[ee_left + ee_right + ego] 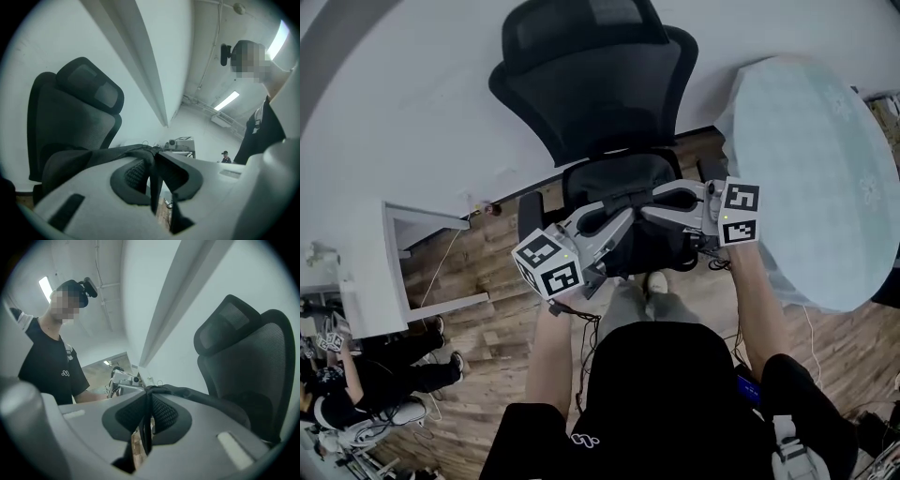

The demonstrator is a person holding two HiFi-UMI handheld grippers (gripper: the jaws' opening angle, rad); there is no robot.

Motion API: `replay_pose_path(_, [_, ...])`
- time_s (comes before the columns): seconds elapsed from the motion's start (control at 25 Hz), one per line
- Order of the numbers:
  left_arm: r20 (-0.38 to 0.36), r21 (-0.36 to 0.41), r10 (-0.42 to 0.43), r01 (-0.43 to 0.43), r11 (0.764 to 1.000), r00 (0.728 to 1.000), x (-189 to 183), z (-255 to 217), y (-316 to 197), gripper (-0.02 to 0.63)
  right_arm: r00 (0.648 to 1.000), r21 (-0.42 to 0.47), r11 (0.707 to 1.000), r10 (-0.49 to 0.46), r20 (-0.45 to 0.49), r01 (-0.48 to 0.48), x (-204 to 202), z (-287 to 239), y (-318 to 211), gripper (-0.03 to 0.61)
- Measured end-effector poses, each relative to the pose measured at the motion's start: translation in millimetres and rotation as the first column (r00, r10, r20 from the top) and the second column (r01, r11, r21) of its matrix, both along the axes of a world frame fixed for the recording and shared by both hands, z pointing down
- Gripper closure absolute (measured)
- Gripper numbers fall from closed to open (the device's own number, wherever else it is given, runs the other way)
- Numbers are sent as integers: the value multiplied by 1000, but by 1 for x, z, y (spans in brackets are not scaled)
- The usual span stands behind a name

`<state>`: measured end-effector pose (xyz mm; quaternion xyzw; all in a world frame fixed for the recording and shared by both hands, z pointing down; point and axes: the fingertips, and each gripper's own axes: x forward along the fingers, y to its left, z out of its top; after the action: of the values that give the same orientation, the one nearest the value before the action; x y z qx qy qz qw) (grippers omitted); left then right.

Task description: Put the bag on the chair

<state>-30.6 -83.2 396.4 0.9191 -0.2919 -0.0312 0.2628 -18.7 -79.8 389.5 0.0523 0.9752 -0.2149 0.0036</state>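
Both my forearms reach out toward chair [591, 84]. My left gripper [619, 208] sits in front of chair seat, roughly level, jaws pinched tight on dark fabric of bag [84, 159]. My right gripper [664, 197] is just beside it, tips nearly meeting, jaws clamped on same bag.

white wall [412, 112], wood floor [492, 323], round pale table [825, 169], ceiling strip light [226, 101]
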Motion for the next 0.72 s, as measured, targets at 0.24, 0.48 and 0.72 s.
replay_pose_path(0.24, [-18, -56, 21, -22, 998, 1000, -12, 21, -27, 561, 998, -47, 998, 29, -50, -31, -13, 20, -27, 534])
replay_pose_path(0.48, [-9, -99, 23, -24, 995, 1000, -23, 44, -48, 561, 992, -77, 994, 65, -110, -74, -24, 43, -48, 534])
replay_pose_path(0.72, [-23, -154, -15, 11, 988, 1000, -38, 71, -91, 565, 971, -108, 981, 141, -193, -164, -38, 70, -93, 532])
